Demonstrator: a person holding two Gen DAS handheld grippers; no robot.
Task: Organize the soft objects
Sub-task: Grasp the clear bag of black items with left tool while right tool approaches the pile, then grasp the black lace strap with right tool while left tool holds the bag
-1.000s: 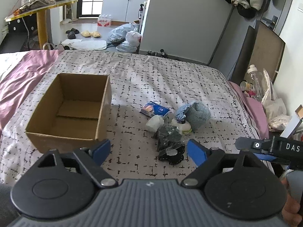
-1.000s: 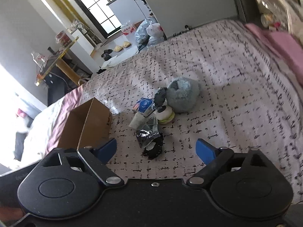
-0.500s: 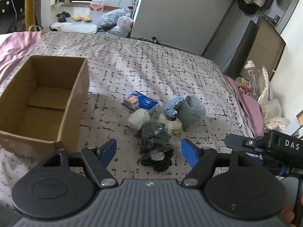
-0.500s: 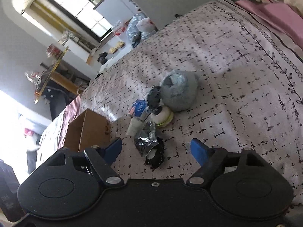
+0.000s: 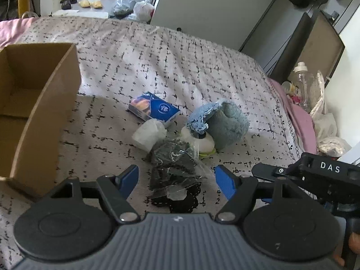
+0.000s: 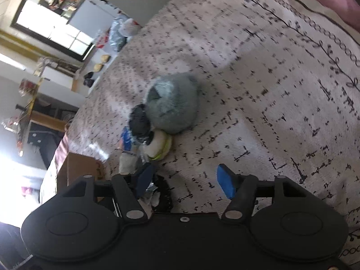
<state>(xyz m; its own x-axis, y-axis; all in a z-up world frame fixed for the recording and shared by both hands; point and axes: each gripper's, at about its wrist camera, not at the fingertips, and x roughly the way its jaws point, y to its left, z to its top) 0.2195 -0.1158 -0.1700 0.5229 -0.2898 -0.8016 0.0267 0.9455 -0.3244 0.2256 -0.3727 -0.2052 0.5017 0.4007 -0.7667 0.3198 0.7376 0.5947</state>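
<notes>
A small pile lies on the patterned bedspread: a black cloth in clear plastic point(image 5: 174, 168), a white roll point(image 5: 148, 133), a blue tissue pack point(image 5: 154, 109), a white and yellow round plush point(image 5: 202, 141) and a grey-blue fluffy towel point(image 5: 225, 123). My left gripper point(image 5: 176, 178) is open, its blue fingers on either side of the black cloth packet, just above it. My right gripper point(image 6: 183, 178) is open and empty, low over the bed beside the pile; the towel point(image 6: 173, 105) and round plush point(image 6: 160, 146) lie ahead of it.
An open, empty cardboard box point(image 5: 33, 103) stands on the bed left of the pile, also in the right wrist view point(image 6: 78, 171). The right gripper's body point(image 5: 326, 175) is at the left view's right edge. A plastic bottle point(image 5: 303, 83) and bags sit beyond the bed's right side.
Both grippers have moved forward and down toward the pile. The left fingers now straddle the black packet. The right view has tilted and closed in on the towel.
</notes>
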